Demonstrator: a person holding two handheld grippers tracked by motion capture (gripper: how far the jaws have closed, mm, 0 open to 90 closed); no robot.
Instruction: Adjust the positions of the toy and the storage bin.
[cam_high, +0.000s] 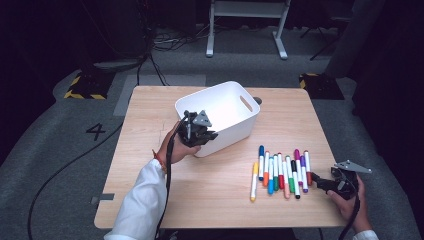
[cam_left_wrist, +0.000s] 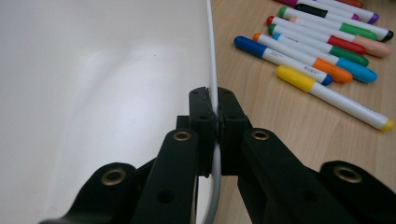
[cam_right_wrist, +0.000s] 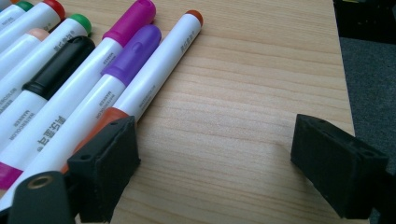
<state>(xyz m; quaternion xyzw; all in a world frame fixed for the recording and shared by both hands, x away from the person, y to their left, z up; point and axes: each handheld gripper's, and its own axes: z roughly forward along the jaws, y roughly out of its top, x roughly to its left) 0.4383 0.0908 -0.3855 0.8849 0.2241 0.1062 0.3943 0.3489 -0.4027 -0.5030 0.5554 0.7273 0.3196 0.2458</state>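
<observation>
My left gripper (cam_left_wrist: 215, 112) has its jaws clamped on the near rim of the white bin (cam_high: 225, 107), one jaw inside the wall and one outside. The bin sits toward the back middle of the counter (cam_high: 145, 165). A row of coloured markers (cam_high: 282, 172) lies just to the bin's front right. My right gripper (cam_right_wrist: 215, 158) rests at the right end of that row, jaws wide and holding nothing, one jaw just beside the orange-capped marker (cam_right_wrist: 154, 79).

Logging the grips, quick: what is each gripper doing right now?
Left gripper: jaws shut on the white bin's rim.
Right gripper: jaws open, holding nothing, beside the markers.
</observation>
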